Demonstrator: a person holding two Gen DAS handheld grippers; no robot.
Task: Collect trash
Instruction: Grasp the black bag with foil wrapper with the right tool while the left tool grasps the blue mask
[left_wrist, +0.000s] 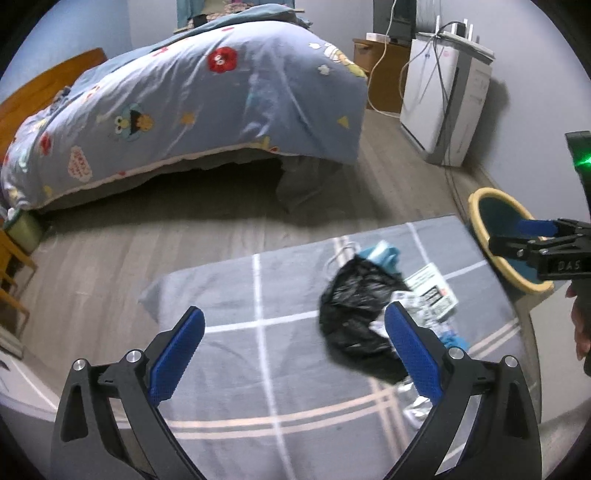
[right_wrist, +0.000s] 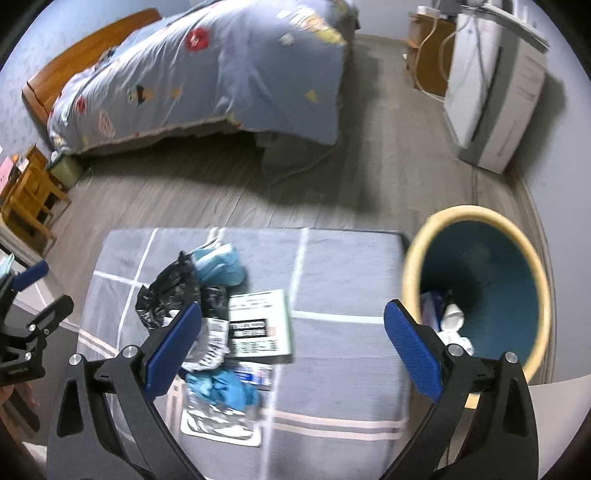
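Note:
A heap of trash lies on a grey checked cloth (left_wrist: 236, 354) (right_wrist: 340, 273): a crumpled black plastic bag (left_wrist: 354, 310) (right_wrist: 166, 295), blue crumpled pieces (right_wrist: 218, 266) (right_wrist: 221, 387), a printed white carton (right_wrist: 258, 325) (left_wrist: 432, 288) and a silvery wrapper (right_wrist: 218, 421). A yellow-rimmed bin with a blue inside (right_wrist: 480, 291) (left_wrist: 498, 236) stands right of the cloth, with white scraps in it. My left gripper (left_wrist: 295, 347) is open and empty, above the cloth left of the heap. My right gripper (right_wrist: 293, 339) is open and empty, between the heap and the bin.
A bed with a blue cartoon quilt (left_wrist: 207, 99) (right_wrist: 207, 74) stands beyond on a grey wood floor. A white appliance with cables (left_wrist: 443, 99) (right_wrist: 491, 92) stands by the right wall, next to a wooden cabinet (left_wrist: 380, 70). Wooden furniture (right_wrist: 29, 206) stands at far left.

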